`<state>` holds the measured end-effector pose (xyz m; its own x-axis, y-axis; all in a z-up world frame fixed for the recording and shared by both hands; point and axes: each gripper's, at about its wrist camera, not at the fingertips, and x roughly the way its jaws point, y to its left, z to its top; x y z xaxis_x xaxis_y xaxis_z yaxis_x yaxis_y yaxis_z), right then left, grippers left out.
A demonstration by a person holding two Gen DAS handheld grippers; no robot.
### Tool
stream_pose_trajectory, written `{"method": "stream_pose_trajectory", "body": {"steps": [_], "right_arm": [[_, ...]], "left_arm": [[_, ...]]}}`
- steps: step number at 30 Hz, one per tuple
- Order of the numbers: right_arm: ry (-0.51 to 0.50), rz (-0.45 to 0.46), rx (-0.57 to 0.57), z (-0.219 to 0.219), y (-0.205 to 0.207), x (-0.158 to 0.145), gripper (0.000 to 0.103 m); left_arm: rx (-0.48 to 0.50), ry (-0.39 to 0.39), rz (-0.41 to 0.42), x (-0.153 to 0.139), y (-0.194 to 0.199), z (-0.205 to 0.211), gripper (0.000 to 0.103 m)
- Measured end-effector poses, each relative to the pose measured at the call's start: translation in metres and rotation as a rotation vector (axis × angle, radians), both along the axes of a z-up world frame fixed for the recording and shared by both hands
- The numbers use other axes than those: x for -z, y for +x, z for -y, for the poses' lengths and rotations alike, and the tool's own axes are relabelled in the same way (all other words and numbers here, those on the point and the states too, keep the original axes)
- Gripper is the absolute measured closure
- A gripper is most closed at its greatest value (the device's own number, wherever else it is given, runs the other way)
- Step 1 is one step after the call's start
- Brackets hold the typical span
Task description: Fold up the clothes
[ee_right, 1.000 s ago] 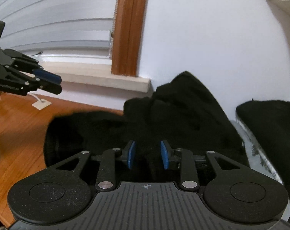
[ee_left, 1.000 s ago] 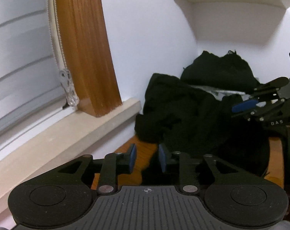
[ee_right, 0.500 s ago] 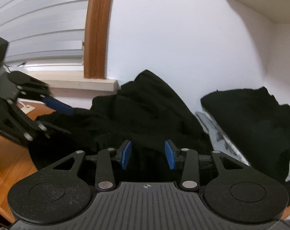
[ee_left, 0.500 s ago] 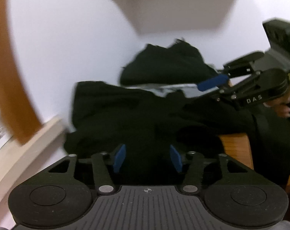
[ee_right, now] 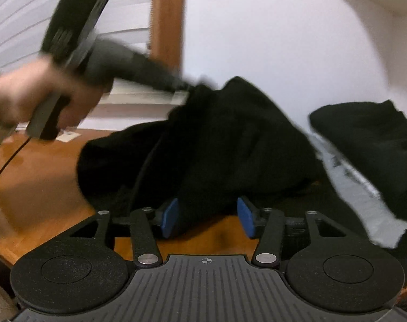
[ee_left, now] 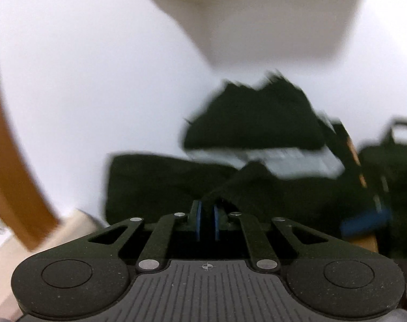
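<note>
On wooden table (ee_right: 42, 187): soft black garment (ee_right: 230, 145); left gripper (ee_left: 206, 222) pinching fold, right gripper (ee_right: 207, 217) widening.

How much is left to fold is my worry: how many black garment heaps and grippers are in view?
Black garment heaps: 2 (near heap, far heap)
Grippers: 2 (left gripper, just closed on the near heap; right gripper, just opening, that heap between its jaws)
Total: 4
</note>
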<state>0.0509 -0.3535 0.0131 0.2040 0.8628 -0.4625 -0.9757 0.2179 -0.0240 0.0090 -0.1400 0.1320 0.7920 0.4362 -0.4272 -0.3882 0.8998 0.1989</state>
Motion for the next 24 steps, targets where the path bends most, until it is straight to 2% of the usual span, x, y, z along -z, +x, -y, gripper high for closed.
{"method": "stream_pose_trajectory", "body": {"steps": [4, 9, 12, 14, 19, 24], "right_arm": [[0.021, -0.017, -0.055, -0.019, -0.023, 0.002, 0.053], [0.057, -0.03, -0.128, -0.055, -0.053, 0.0, 0.053], [0.089, -0.01, -0.111, -0.082, -0.07, -0.001, 0.052], [0.12, 0.021, -0.092, -0.098, -0.074, -0.003, 0.048], [0.21, 0.098, -0.058, -0.116, -0.08, -0.013, 0.047], [0.274, 0.101, -0.087, -0.12, -0.083, -0.037, 0.047]], "left_arm": [[-0.072, -0.022, 0.09, -0.038, -0.028, -0.025, 0.094], [-0.147, -0.017, 0.158, -0.071, -0.068, -0.043, 0.094], [-0.179, -0.015, 0.193, -0.087, -0.097, -0.048, 0.094], [-0.194, 0.005, 0.213, -0.099, -0.116, -0.045, 0.094], [-0.236, 0.071, 0.283, -0.141, -0.173, -0.042, 0.095], [-0.303, 0.12, 0.379, -0.193, -0.254, -0.049, 0.095]]}}
